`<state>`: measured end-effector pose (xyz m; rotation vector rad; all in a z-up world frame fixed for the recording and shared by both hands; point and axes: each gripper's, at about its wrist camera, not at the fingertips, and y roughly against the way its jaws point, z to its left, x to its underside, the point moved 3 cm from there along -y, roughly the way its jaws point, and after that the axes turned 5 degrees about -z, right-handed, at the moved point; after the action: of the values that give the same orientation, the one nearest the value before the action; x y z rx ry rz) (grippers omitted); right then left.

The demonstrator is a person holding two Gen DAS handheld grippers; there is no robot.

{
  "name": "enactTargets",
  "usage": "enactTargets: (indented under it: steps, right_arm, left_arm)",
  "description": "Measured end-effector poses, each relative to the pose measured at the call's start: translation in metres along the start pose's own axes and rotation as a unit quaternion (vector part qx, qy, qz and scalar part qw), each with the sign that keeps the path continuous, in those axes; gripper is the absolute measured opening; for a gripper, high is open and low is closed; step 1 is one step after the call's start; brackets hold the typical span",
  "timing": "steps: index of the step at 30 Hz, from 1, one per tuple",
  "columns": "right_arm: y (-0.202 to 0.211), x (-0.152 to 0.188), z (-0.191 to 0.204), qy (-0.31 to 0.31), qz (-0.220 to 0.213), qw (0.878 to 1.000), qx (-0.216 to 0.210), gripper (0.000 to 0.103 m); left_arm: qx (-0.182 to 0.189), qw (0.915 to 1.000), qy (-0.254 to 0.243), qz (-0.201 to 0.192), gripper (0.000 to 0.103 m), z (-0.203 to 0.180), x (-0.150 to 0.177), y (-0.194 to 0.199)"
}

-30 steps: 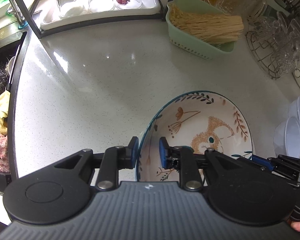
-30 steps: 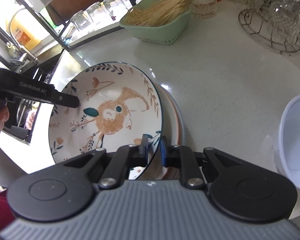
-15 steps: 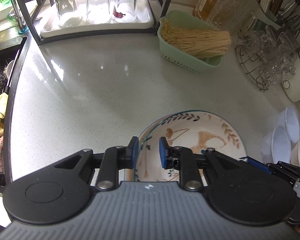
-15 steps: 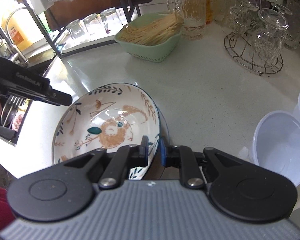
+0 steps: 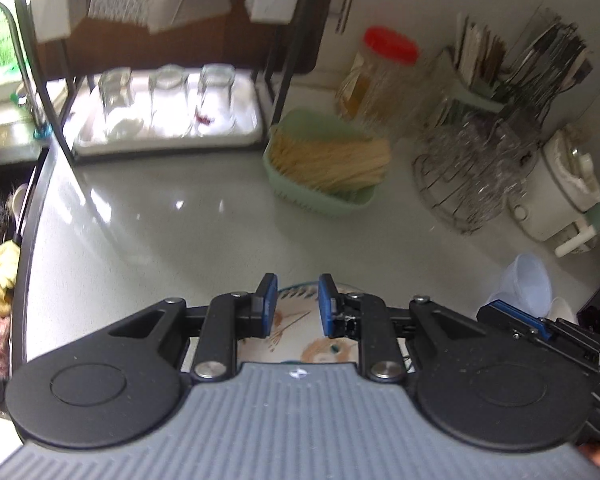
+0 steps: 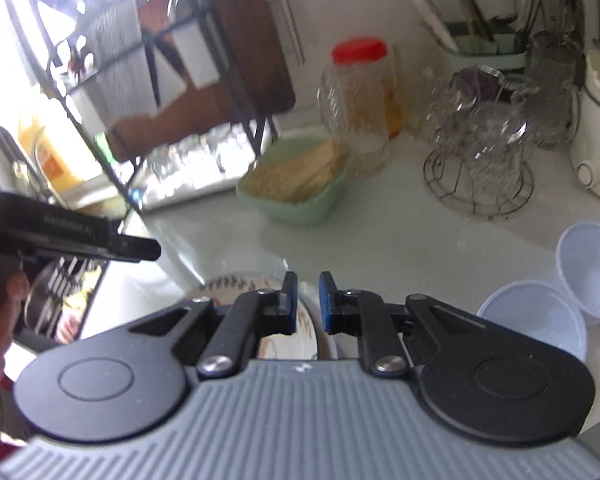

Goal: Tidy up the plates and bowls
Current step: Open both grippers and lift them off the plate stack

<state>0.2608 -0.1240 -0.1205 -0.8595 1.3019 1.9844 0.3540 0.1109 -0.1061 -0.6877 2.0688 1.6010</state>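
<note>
Through the left wrist camera I see my left gripper [image 5: 297, 304] above the pale speckled stone countertop [image 5: 172, 232]. The rim of the round cream ceramic plate with a brown animal drawing and leaf border [image 5: 300, 344] sits between its blue pads, which clamp that rim; most of the plate lies hidden under the gripper body. Ahead stands a mint-green plastic basket of pale dry noodles [image 5: 328, 168].

Through the right wrist camera my right gripper [image 6: 308, 304] is pinched tight on the opposite edge of the plate [image 6: 236, 286]. Two translucent white plastic bowls [image 6: 540, 320] rest on the counter at right, well apart from the plate.
</note>
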Motion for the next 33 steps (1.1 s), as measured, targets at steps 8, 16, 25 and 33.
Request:
enactTargets:
  steps: [8,16,25,33]
  right_arm:
    - [0.054,-0.033,-0.002,-0.001,-0.071,0.997,0.024,0.015]
    - [0.094,-0.038,0.001,-0.007,-0.090,0.995,0.037,0.015]
    - [0.111,-0.027,-0.012,0.014,-0.073,0.995,0.064,0.015]
    - [0.132,-0.010,-0.031,0.013,-0.081,0.994,0.074,0.015]
  left_arm:
    - [0.037,0.9971,-0.019,-0.063,0.024,-0.042,-0.015,0.048]
    - [0.046,0.9936,-0.038,-0.096,0.024,-0.066,-0.010,0.078]
    - [0.049,0.9947,-0.035,-0.084,0.024,-0.086,0.007,0.074]
    - [0.041,0.9953,-0.029,-0.083,0.024,-0.098,0.015,0.072]
